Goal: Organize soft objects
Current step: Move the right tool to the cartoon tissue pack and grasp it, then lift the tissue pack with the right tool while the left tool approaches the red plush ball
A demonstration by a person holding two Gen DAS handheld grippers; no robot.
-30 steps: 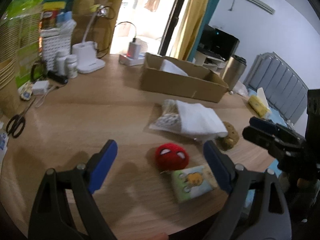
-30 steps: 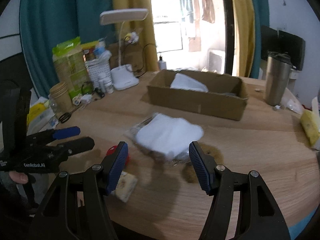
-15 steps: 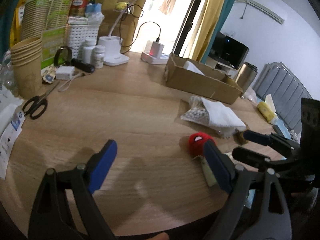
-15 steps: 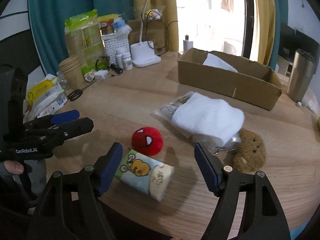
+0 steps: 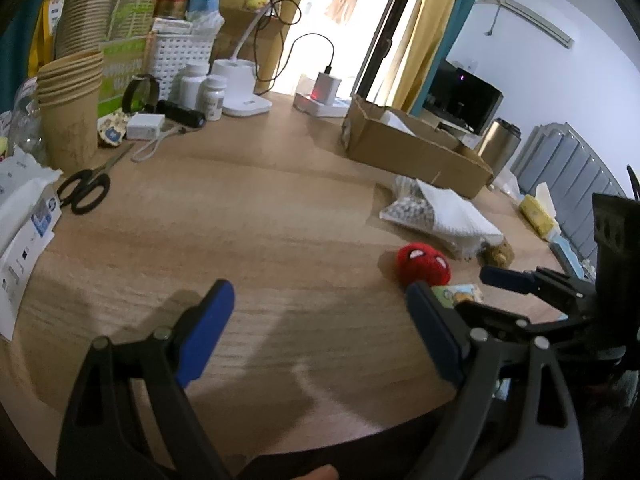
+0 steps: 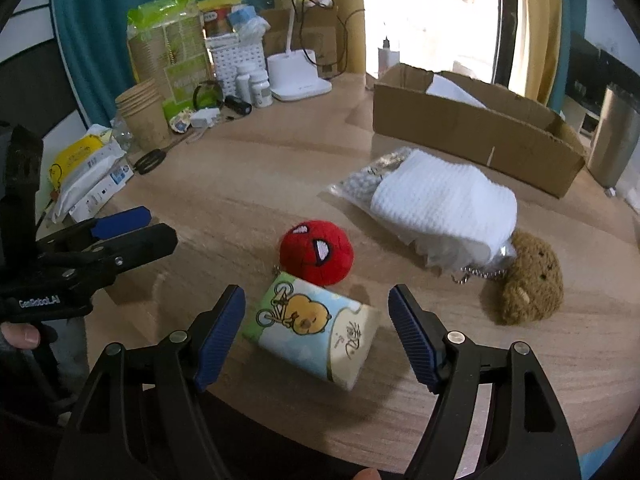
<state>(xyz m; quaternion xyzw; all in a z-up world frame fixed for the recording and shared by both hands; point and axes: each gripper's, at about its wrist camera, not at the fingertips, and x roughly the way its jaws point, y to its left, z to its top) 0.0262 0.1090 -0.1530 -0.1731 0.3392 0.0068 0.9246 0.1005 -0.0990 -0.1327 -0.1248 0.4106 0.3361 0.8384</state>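
Two hand-held grippers are out over the bench [image 6: 280, 168], and both stand open with nothing pressed between the pads: the left hand-held gripper [image 5: 320, 328] frames only bare wood, while the right hand-held gripper [image 6: 316, 336], whose jaws have just been widening, straddles the cartoon tissue pack [image 6: 316, 332] without touching it. That pack lies near the front edge of the bench, tilted across the line of the jaws, and the red plush ball [image 6: 316, 250] sits touching or just behind its far corner. My worry is that a close made from here would catch the pack corner to corner, so the soft wrapper buckles and squirts out, perhaps over the near edge; a deeper reach could also nudge the ball or snag its keychain. The cardboard box [image 6: 476, 136], seemingly the place for these things, lies well apart at the back, with the white folded cloth [image 6: 444, 200] and brown plush [image 6: 532, 280] between, so a low carry might drag them. The right wrist view shows the whole pack and the brown plush clearly; the left wrist view hides most of the pack behind its own finger and the other tool, but shows the scissors [image 5: 86, 190] and paper cups [image 5: 70, 112] close up.
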